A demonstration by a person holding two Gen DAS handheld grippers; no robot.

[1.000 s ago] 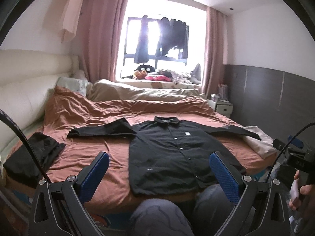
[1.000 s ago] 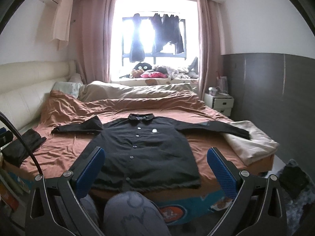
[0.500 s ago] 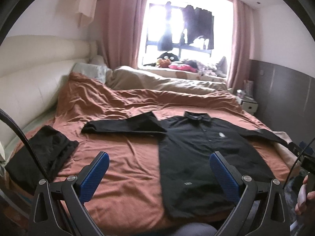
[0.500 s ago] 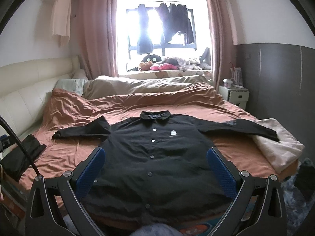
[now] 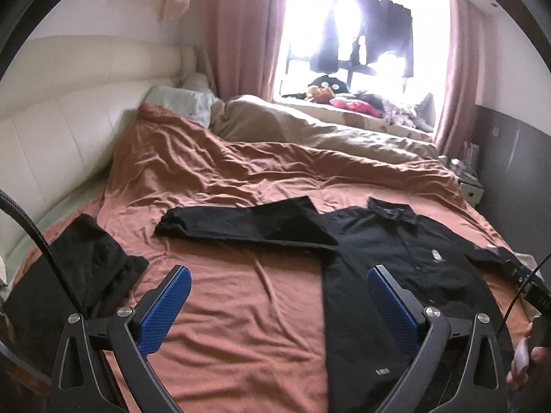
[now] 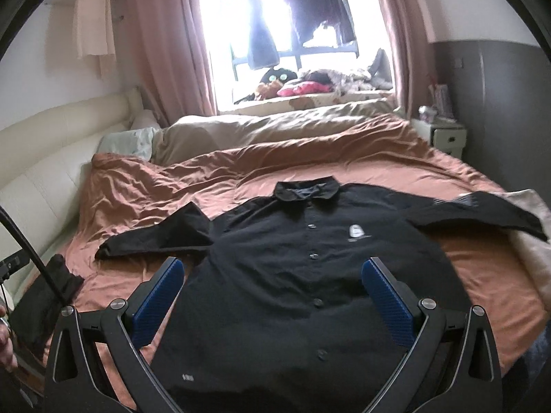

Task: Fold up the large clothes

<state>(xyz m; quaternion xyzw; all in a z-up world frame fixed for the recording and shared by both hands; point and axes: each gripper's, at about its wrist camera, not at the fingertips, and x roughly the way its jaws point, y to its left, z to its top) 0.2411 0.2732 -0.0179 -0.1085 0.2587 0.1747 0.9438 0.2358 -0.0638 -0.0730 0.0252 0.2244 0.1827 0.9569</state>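
Both grippers have moved in over the bed (image 5: 241, 309); left gripper (image 5: 277, 304) and right gripper (image 6: 272, 296) spread wide, empty. Shirt (image 6: 310, 265) flat, unfolded; grasp comes next.

Both claws (image 5: 277, 296) (image 6: 272, 289) spread, prob. empty.

Black-framed left claw (image 5: 277, 301) and right claw (image 6: 272, 290) carry ribbed blue pads.

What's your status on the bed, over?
Left tool open, right tool open, both empty. Black shirt flat, buttoned, sleeves spread, unfolded. Dark garment lies beside the left sleeve, not touching.
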